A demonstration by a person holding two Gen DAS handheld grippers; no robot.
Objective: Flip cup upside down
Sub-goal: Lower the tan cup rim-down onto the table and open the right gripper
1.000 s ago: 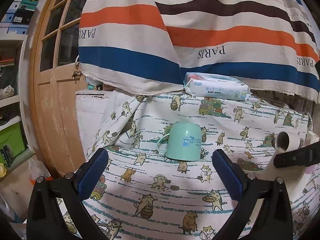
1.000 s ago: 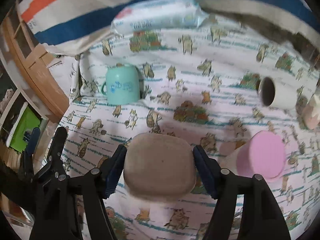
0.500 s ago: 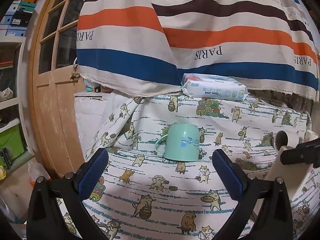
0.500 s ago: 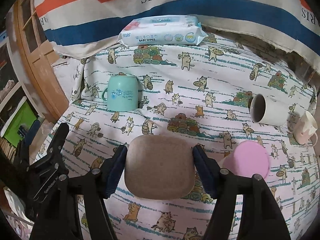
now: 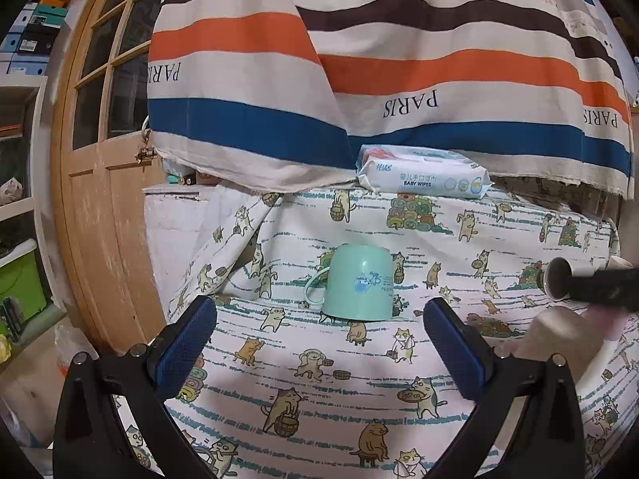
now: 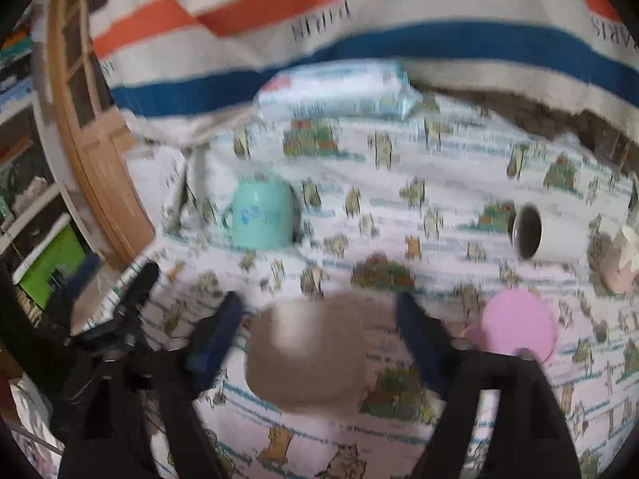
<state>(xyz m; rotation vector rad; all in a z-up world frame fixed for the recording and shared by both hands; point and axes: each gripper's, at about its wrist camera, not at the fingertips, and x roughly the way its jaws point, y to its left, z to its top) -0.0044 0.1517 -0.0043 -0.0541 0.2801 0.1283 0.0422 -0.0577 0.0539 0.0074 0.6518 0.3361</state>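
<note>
Nearest, the right gripper [image 6: 319, 339] is clamped on a brown cup [image 6: 307, 353], base facing the camera, one finger on each side of its wall. The view is motion-blurred, so whether the cup is tilted or fully inverted cannot be told. It hangs low over the cat-print tablecloth [image 6: 459, 207], near the front edge. It looks matte, rounded-square in outline, plain brown, no handle visible. Likely a light, stiff plastic or ceramic cup; the side-wall pinch suits it, and the wall may be a bit slick, so grip should stay firm through the turn.

Left gripper [image 5: 319, 331] is empty, fingers wide apart, hovering over the cloth. The brown cup shows blurred at the right edge of the left view [image 5: 567, 335].

Just right of the brown cup, a pink cup [image 6: 515, 325] stands base-up. Farther back left, a mint mug [image 5: 357, 283] sits upside down, handle to the left. Farther back right, a white mug [image 6: 547, 233] lies on its side, mouth to the left. At the far edge, a pack of baby wipes [image 5: 423, 177] lies under a striped hanging cloth [image 5: 399, 80].
</note>
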